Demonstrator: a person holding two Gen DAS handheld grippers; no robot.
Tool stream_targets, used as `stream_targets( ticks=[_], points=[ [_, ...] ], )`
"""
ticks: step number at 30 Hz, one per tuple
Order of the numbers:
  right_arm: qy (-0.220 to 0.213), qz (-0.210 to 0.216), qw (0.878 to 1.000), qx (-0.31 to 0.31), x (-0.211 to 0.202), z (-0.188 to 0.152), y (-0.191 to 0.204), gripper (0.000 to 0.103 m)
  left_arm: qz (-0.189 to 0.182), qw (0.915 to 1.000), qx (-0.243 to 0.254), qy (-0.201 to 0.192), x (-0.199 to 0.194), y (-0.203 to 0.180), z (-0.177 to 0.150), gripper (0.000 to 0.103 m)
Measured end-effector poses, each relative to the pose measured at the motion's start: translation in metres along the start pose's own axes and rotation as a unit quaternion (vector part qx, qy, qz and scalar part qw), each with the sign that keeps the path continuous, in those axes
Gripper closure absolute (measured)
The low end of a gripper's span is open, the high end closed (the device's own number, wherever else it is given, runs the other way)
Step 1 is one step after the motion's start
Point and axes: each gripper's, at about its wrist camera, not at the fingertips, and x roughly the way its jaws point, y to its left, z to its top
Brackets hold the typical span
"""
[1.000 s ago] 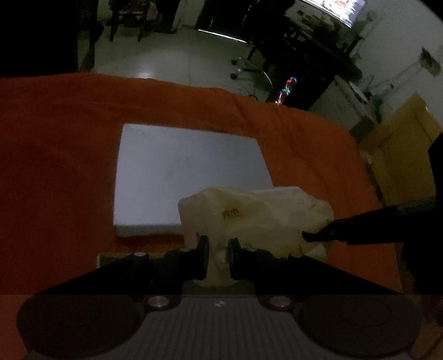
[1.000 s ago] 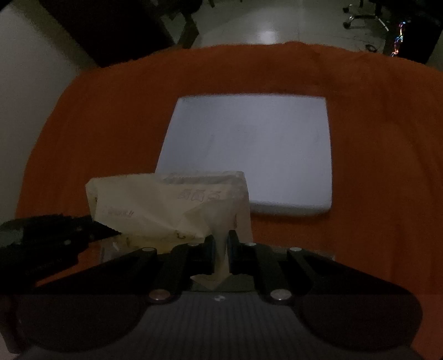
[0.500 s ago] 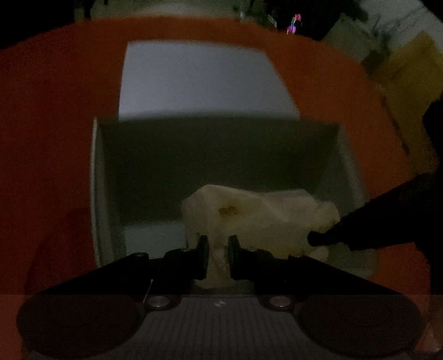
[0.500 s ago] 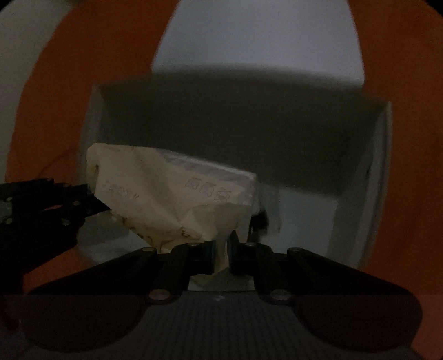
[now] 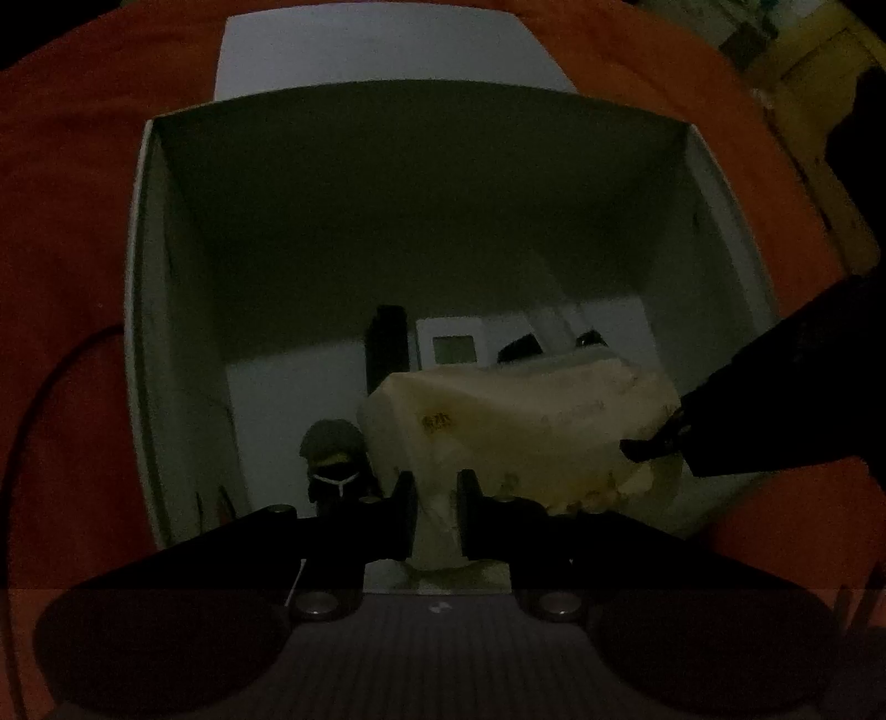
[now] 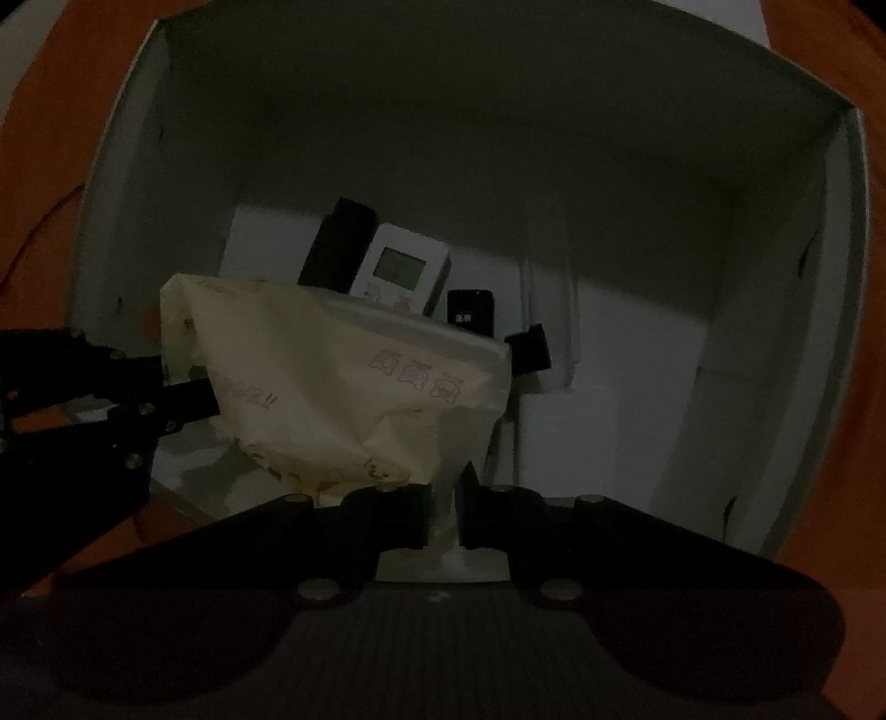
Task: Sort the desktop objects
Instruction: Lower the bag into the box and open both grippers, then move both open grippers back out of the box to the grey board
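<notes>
Bag (image 5: pixel 515 426) lower, remote (image 6: pixel 401 266) half-hidden

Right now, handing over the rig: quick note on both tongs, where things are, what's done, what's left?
Left tongs: shut on one end of the cream plastic bag.
Right tongs: shut on the bag's other end.
Bag hangs between them inside the white box, above its floor.
Already in the box: a white device with a screen and several dark items.
Left: lower the bag, release both tongs, withdraw. The white lid lies behind the box.
</notes>
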Motion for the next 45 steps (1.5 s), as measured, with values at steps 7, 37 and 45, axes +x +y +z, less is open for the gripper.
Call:
stream_targets(
  ticks=[7, 37, 45],
  points=[
    [-0.007, -0.010, 1.000, -0.012, 0.001, -0.016, 0.007, 0.085, 0.013, 0.9999, 0.008, 0.006, 0.006, -0.006, -0.009, 0.087],
    [-0.118, 0.019, 0.993, -0.009, -0.104, 0.021, 0.001, 0.048, -0.007, 0.9857, -0.065, -0.155, -0.069, 0.023, 0.114, 0.023],
    [-0.180, 0.025, 0.983, 0.019, -0.148, 0.069, -0.028, 0.044, 0.003, 0.9803, -0.095, -0.173, -0.060, 0.057, 0.174, 0.022]
  ],
)
